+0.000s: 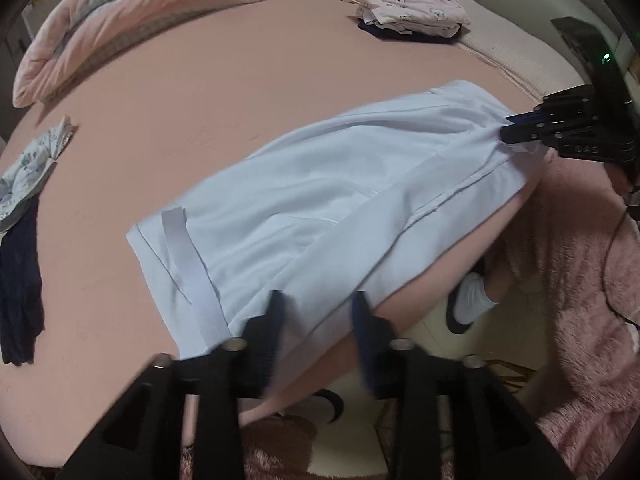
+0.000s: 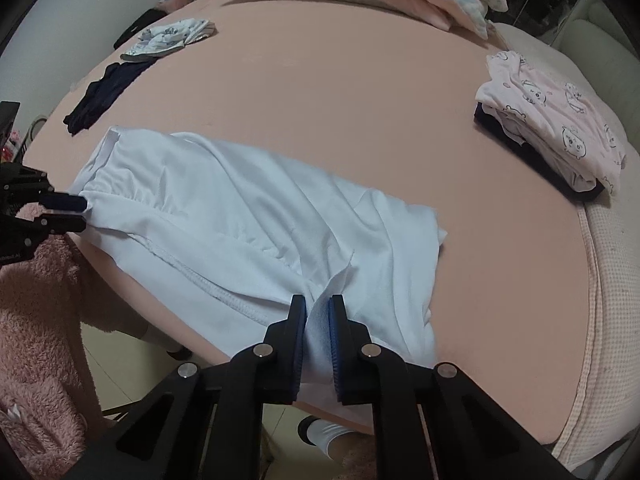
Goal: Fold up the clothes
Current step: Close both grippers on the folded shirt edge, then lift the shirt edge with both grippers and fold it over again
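While the white shorts (image 2: 248, 216) lie flat, both claws pinch their near edge.

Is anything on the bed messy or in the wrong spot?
Yes. The white garment lies rumpled with its near edge hanging off the bed. A dark garment and a crumpled printed garment lie unfolded at the far side, unlike the neat folded pile.

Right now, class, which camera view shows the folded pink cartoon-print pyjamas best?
The right wrist view: the folded pink cartoon-print pyjamas lie large and sharp, their prints readable, atop a dark garment. The left wrist view shows them small and distant near the top edge.
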`<state>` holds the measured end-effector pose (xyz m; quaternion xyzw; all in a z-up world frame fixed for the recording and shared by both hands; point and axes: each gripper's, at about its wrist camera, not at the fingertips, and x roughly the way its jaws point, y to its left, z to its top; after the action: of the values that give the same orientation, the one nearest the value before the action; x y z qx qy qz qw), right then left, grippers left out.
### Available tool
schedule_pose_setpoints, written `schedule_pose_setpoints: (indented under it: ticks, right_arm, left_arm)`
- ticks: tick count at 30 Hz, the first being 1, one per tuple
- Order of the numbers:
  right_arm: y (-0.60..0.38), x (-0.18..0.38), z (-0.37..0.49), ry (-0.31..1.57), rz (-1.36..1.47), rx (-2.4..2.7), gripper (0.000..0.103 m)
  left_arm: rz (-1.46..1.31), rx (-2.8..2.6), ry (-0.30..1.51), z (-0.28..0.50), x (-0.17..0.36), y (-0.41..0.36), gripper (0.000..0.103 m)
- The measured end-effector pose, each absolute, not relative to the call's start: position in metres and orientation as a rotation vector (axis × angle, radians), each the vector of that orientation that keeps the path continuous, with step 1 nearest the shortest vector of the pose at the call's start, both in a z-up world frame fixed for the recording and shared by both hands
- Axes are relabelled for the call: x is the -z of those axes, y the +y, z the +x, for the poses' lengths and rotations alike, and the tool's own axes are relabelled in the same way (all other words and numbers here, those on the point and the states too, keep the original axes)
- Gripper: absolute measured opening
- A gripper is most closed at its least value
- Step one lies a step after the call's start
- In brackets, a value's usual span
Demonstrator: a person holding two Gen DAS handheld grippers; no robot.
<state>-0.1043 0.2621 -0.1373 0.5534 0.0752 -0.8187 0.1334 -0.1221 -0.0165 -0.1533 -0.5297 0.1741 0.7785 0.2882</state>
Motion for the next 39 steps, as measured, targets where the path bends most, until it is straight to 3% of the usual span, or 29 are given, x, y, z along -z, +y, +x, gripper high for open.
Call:
schedule_pose_setpoints:
  ticks: [9,10,11,12,14,20,25,31,36,39]
  right_arm:
    - [0.277,0.133,-0.113,0.083,1.603,2.410,0.010]
    - [0.278,0.132,-0.113,0.070,1.602,2.412,0.010]
    - [0.280,0.132,-0.114,0.057,1.602,2.415,0.010]
    - [0.280,0.131,-0.113,0.051,1.603,2.426,0.010]
    - [0.281,0.131,-0.112,0.035,1.604,2.453,0.010]
    - [0.285,0.120,-0.106,-0.028,1.532,2.509,0.007]
    - [0.279,0.101,-0.090,0.026,1.432,2.558,0.006]
    - [0.293,0.114,-0.096,-0.092,1.522,2.527,0.006]
    - [0.291,0.127,-0.089,0.068,1.631,2.481,0.007]
    - [0.304,0.135,-0.083,0.048,1.682,2.474,0.007]
  left_arm:
    - [-1.408,-2.108,0.509,-0.129,0.169,-0.004,0.036]
    - [-1.406,-2.116,0.516,-0.130,0.170,-0.003,0.032]
    - [-1.406,-2.127,0.520,-0.130,0.171,-0.003,0.014]
    - [-1.412,-2.147,0.518,-0.132,0.171,-0.004,0.004]
    - [-1.404,-2.182,0.466,-0.135,0.167,-0.009,0.002]
    - [-1.320,-2.220,0.377,-0.134,0.137,-0.018,0.002]
    - [-1.317,-2.185,0.373,-0.130,0.130,-0.022,0.002]
    - [-1.535,-2.141,0.397,-0.145,0.165,-0.035,0.004]
    - [-1.533,-2.224,0.444,-0.141,0.158,-0.056,0.004]
    - [-1.526,-2.268,0.398,-0.138,0.149,-0.076,0.004]
